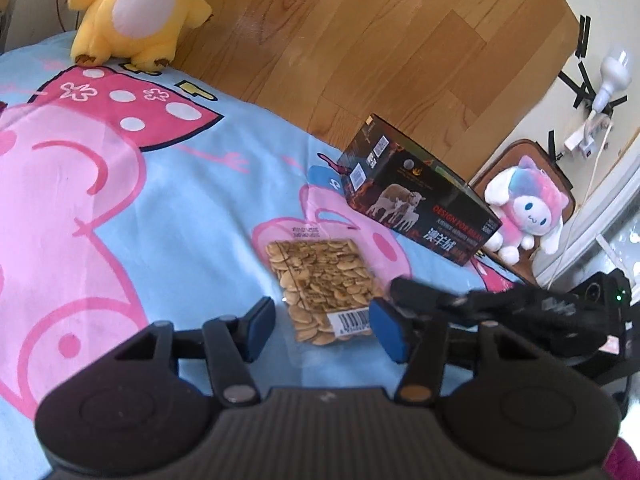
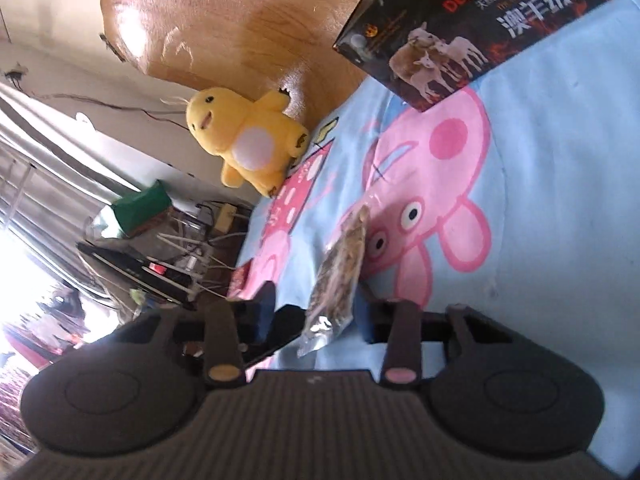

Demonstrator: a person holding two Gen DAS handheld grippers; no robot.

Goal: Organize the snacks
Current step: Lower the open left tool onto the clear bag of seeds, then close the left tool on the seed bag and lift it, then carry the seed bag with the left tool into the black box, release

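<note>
A clear packet of broad-bean snacks point(image 1: 322, 286) lies flat on the blue cartoon bedsheet point(image 1: 180, 208). My left gripper point(image 1: 326, 326) is open, its blue-padded fingers on either side of the packet's near end, with gaps to both. The right gripper point(image 1: 500, 306) reaches in from the right, its tip at the packet's right edge. In the right wrist view the packet point(image 2: 340, 276) shows edge-on between the fingers of my right gripper point(image 2: 316, 314), which stand apart from it. A dark box with sheep pictures point(image 1: 416, 196) stands behind; it also shows in the right wrist view point(image 2: 472, 28).
A yellow plush toy point(image 1: 136, 12) sits at the wooden headboard point(image 1: 360, 40). A pink-and-white plush point(image 1: 524, 208) sits on a chair right of the bed. A cluttered stand with cables point(image 2: 180, 248) is beside the bed.
</note>
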